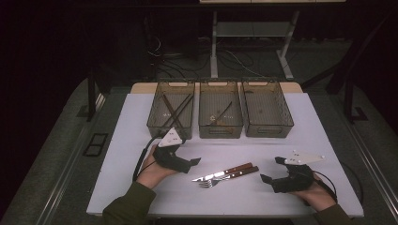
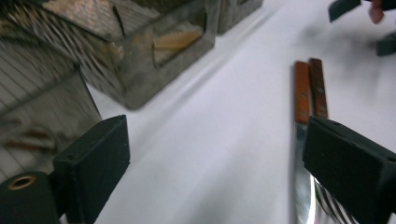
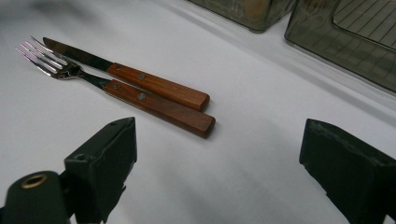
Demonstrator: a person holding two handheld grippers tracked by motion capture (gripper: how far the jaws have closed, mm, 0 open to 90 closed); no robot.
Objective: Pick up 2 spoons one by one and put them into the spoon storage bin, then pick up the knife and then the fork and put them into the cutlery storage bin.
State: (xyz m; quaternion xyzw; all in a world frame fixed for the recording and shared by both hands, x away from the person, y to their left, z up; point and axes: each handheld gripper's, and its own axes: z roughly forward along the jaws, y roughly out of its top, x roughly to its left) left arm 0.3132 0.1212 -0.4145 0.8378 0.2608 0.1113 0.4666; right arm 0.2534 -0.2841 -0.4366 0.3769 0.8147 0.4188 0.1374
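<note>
A knife (image 1: 234, 168) and a fork (image 1: 245, 172), both with wooden handles, lie side by side on the white table (image 1: 131, 187), blades and tines pointing left. My left gripper (image 1: 191, 164) hovers just left of them, open, with nothing between its jaws. In the left gripper view the knife (image 2: 302, 93) and fork (image 2: 318, 88) run up beside the right jaw, and the left gripper (image 2: 217, 135) stands wide. My right gripper (image 1: 272, 169) rests to the right of the handles, open and empty. In the right gripper view the right gripper (image 3: 219, 135) faces the knife (image 3: 159, 86) and fork (image 3: 159, 108).
Three see-through bins stand in a row at the back of the table: the left bin (image 1: 169, 129) holds dark sticks, the middle bin (image 1: 220, 132) a few small items, the right bin (image 1: 270, 131) little I can make out. Floor and desk legs lie beyond.
</note>
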